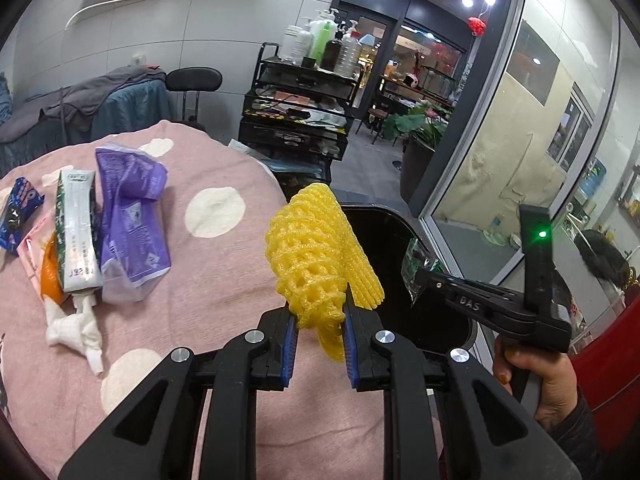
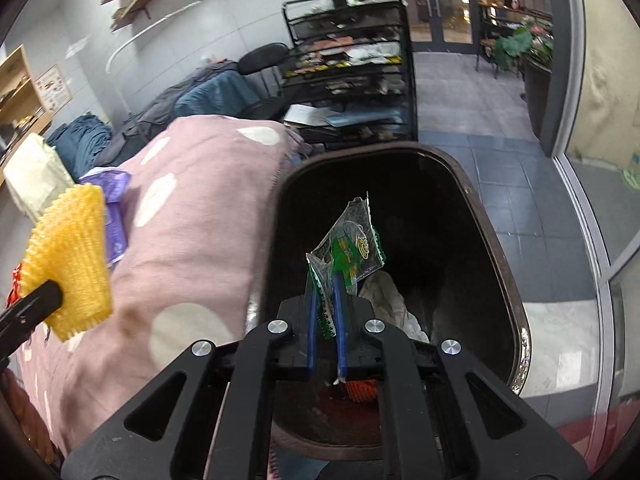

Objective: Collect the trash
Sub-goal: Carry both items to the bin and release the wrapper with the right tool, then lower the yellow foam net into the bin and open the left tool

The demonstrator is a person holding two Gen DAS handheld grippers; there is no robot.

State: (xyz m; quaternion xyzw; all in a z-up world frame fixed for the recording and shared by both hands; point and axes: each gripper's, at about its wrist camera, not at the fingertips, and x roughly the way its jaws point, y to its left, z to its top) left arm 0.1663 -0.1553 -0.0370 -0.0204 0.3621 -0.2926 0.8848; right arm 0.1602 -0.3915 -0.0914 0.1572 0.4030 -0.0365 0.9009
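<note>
My left gripper [image 1: 320,312] is shut on a yellow foam net [image 1: 316,248], held above the edge of the pink dotted blanket [image 1: 208,288]. My right gripper [image 2: 325,280] is shut on a clear green-printed wrapper [image 2: 348,244] and hangs over the open black bin [image 2: 496,248]. Crumpled white paper [image 2: 384,300] and a red-orange net [image 2: 360,390] lie inside the bin. On the blanket lie a purple wrapper [image 1: 128,216], a white and green tube pack [image 1: 78,232], a blue snack packet [image 1: 18,212], an orange scrap [image 1: 50,276] and white tissue [image 1: 76,328].
The bin [image 1: 384,232] stands on the floor right against the bed's edge. Behind it is a black cart [image 1: 304,92] with bottles on top. A glass door [image 1: 520,120] runs along the right. A hand [image 1: 536,376] grips the right tool's handle.
</note>
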